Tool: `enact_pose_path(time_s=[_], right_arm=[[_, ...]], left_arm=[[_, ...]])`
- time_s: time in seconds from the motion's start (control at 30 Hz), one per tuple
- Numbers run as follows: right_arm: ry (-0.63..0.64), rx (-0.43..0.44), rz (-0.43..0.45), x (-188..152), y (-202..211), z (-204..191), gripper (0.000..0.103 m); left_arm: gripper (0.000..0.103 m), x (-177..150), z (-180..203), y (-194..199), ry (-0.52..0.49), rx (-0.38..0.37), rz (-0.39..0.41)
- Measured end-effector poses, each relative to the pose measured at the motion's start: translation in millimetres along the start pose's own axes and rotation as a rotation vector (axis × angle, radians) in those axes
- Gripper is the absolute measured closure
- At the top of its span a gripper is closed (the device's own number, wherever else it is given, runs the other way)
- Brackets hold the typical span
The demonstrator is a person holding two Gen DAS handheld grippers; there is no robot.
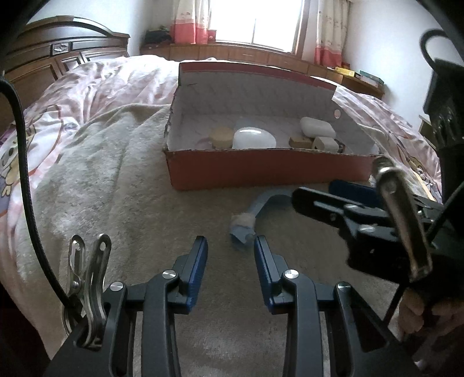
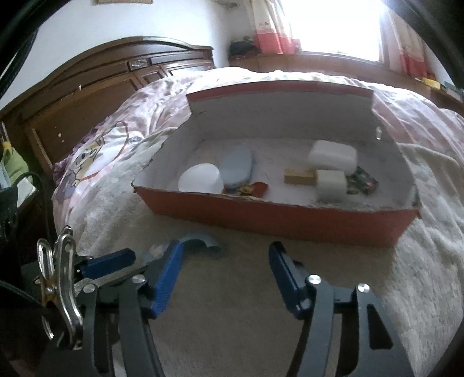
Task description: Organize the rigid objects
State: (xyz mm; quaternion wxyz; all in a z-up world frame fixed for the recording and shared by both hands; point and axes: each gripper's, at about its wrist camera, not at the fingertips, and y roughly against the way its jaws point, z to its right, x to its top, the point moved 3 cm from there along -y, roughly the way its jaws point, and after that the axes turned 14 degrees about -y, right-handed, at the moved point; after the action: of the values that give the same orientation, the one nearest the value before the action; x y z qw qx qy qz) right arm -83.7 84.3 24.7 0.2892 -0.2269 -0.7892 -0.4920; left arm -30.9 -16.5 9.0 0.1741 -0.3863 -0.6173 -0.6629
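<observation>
A red cardboard box (image 1: 261, 171) is sitting open on a beige blanket (image 1: 116, 179) spread over a bed, with its tall back flap standing up toward the window (image 1: 255, 23). Inside the box, toward its left end, a white oval lid (image 1: 253, 139) is leaning beside a tan round piece (image 1: 221, 136), and a pale blue oval dish (image 2: 237, 169) is lying just behind the white one. Toward the box's right end a white rounded case (image 1: 317, 126) is resting behind a small wooden block (image 1: 300, 142) and a cream block (image 1: 326, 144), with a dark printed packet (image 2: 362, 181) beside them. In front of the box's near wall, a light blue curved piece with a fuzzy white end (image 1: 249, 220) is lying on the blanket. The left hand-held gripper (image 1: 230, 255) is hovering just short of that blue piece, its blue pads standing apart with nothing between them. The right hand-held gripper (image 2: 224, 278) is reaching in from the box's right side, also in front of the near wall; its jaws are standing wider apart than the left ones and are empty, with the curved end of the blue piece showing just beyond its left pad. A pink patterned quilt (image 1: 101, 87) is lying behind and around the box, and a dark wooden headboard (image 2: 95, 87) is standing to the box's left.
</observation>
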Motion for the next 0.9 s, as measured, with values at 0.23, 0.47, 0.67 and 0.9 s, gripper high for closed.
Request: enact_pose_path(time_s=[0.23, 0.47, 0.67, 0.9], right_arm=[[0.012, 0.021, -0.041, 0.2, -14.8, -4.5, 0.045], [-0.023, 0.069, -0.092, 0.1, -27.9, -1.3, 0.066], [-0.025, 0.084, -0.099, -0.1, -31.1, -1.4, 0.082], [-0.055, 0.099, -0.086, 0.1, -26.8, 2.0, 0.090]], left_arm=[[0.072, 2.3, -2.2, -9.1, 0.005, 0.000, 0.000], [0.081, 2.2, 0.6, -13.6, -0.008, -0.026, 0.017], [0.083, 2.8, 1.8, -13.7, -0.015, -0.030, 0.022], [0.083, 4.5, 3.9, -7.1, -0.024, -0.027, 0.040]])
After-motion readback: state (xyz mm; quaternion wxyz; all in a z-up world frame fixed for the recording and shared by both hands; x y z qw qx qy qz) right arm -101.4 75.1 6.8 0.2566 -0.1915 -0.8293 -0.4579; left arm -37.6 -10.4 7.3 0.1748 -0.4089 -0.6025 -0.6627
